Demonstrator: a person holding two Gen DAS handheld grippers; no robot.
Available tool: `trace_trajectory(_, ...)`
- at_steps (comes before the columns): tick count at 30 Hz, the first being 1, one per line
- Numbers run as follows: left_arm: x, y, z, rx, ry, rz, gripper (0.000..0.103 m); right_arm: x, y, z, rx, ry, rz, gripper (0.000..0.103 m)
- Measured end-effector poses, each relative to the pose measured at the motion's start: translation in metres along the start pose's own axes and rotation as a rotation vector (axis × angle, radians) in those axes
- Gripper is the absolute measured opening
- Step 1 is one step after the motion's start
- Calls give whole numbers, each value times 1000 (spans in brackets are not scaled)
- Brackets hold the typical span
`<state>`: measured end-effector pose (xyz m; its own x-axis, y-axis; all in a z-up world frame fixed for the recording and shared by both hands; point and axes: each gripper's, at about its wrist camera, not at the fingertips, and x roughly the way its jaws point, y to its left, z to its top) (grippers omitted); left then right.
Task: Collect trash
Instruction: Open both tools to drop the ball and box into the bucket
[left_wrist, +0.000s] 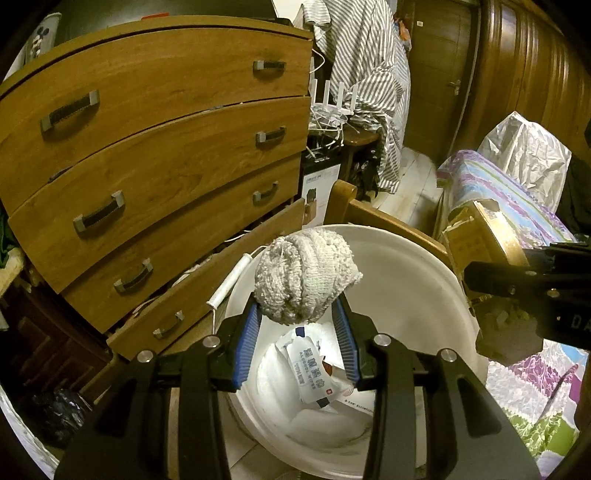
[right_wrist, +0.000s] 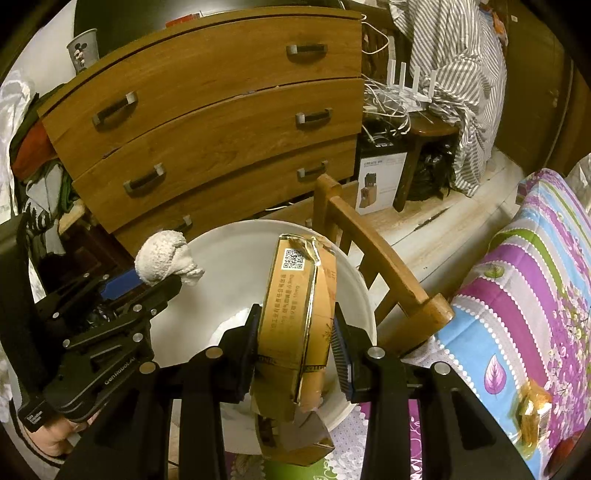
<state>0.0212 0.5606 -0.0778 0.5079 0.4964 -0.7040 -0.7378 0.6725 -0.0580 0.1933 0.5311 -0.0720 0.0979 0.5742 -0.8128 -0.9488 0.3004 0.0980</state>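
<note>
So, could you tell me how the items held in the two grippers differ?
The balled white cloth in the left gripper is soft, rounded and knitted; the torn brown carton in the right gripper is flat-sided, printed and stiff. Both hang over the white bucket.

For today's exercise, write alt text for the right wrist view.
The right gripper clamps a crumpled tan cardboard box above a white bucket. Beside it, the left gripper holds a balled white cloth over the same bucket, with a wooden chest of drawers behind.
</note>
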Motion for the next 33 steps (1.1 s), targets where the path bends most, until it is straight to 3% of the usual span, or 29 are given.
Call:
trace_trajectory(16,1,0,-1,-4,-1,-1,38,2,0,-1,-2,0,1,38)
trace_trajectory(19,1,0,0,-1,2,5,46,3,-1,-2,0,-5,6,42)
trace_trajectory(20,1,-1,0,0,2,5,55,3,-1,-2,0,-6,6,46)
trace_trajectory(21,0,-1,0,-1,-4,11,64,3,-3,-2,4,-12,6,56)
trace_trajectory(22,0,-2,0,-1,-9,15,67,3,-5,-2,9,-16,7,60)
trace_trajectory(33,-1,-1,0,-11,-8,8,69,-15,-22,-13,51,-61,10,61)
